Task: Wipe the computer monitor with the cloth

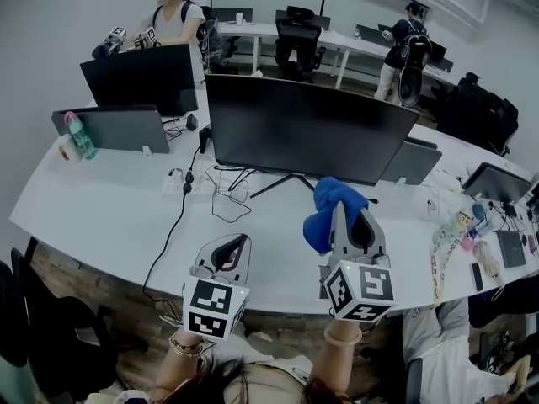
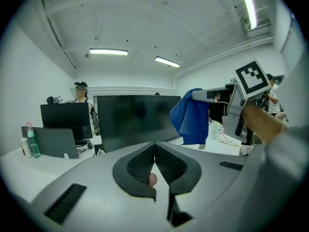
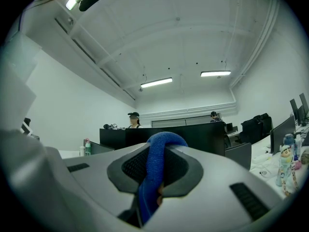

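The right gripper [image 1: 354, 213] is clamped on the blue cloth [image 1: 324, 217]. The cloth bunches up over the jaw tips, so from the head view you can't really see them. It's held up in front of the lower edge of the big dark monitor [image 1: 307, 129], and it also blocks part of the stand. I honestly can't tell if it touches the screen.

In the right gripper view the gripper's own body hides most of the monitor, so only a strip along the top shows. The left gripper [image 2: 154, 149] has its jaws pressed together on nothing and sits low, near the front edge of the white desk [image 1: 101, 209].

A black cable [image 1: 173, 225] trails off the desk edge. Further left there's a second monitor [image 1: 143, 76] with a person [image 1: 177, 19] behind it, plus a bottle [image 1: 77, 135]. The clutter [image 1: 459, 234] on the right is too small to make out.
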